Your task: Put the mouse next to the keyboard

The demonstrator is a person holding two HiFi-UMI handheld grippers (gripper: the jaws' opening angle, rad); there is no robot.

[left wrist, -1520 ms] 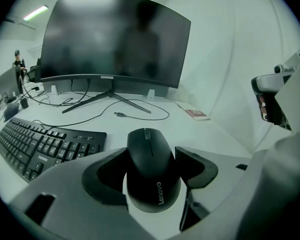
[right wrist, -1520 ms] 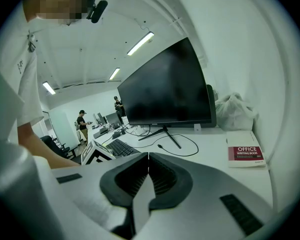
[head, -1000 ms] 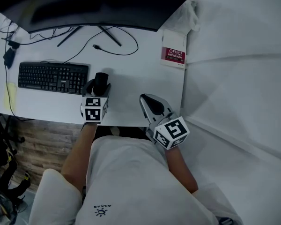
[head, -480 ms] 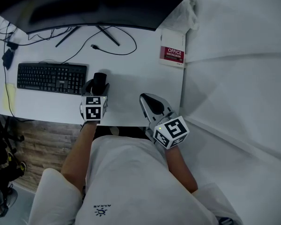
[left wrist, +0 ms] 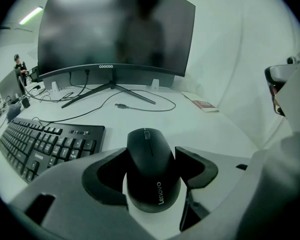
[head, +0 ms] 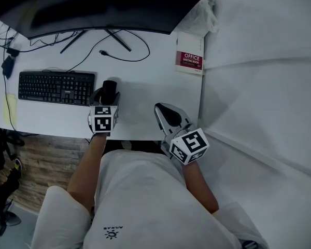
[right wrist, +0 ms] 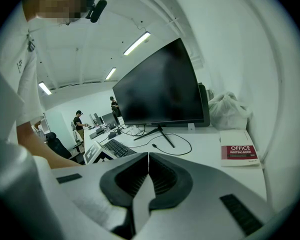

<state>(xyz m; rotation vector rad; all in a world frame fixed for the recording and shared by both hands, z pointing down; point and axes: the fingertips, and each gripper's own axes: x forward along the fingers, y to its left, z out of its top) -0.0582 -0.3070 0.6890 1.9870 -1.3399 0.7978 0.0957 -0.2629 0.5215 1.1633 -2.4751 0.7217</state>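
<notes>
In the head view only the front of the mouse (head: pixel 110 87) shows. Its rear is covered by the left hand-held gripper (head: pixel 108 95) and that gripper's marker cube. The monitor (head: pixel 103 4) is cut off by the top of the picture, and in the left gripper view its dark screen is only a smear. That view also loses the far left end of the keyboard (left wrist: pixel 40 144) at its rim. A pale yellow item at the left edge of the desk (head: pixel 145 87) is too dim to name.

The mouse (left wrist: pixel 152 169) sits on the desk between the left hand-held gripper's two dark pads. Its wheel end points toward the monitor stand, and the pads are clenched against its flanks. It lies just right of the keyboard's (head: pixel 56 87) right end, with the gripper's left jaw in the narrow strip between the two.

The right hand-held gripper (head: pixel 166 113) hangs near the front edge of the desk, well apart from the mouse. In its own view the right hand-held gripper (right wrist: pixel 148 159) has its jaws pressed together on nothing. A red-banded book (right wrist: pixel 239 153) lies beyond it.
</notes>
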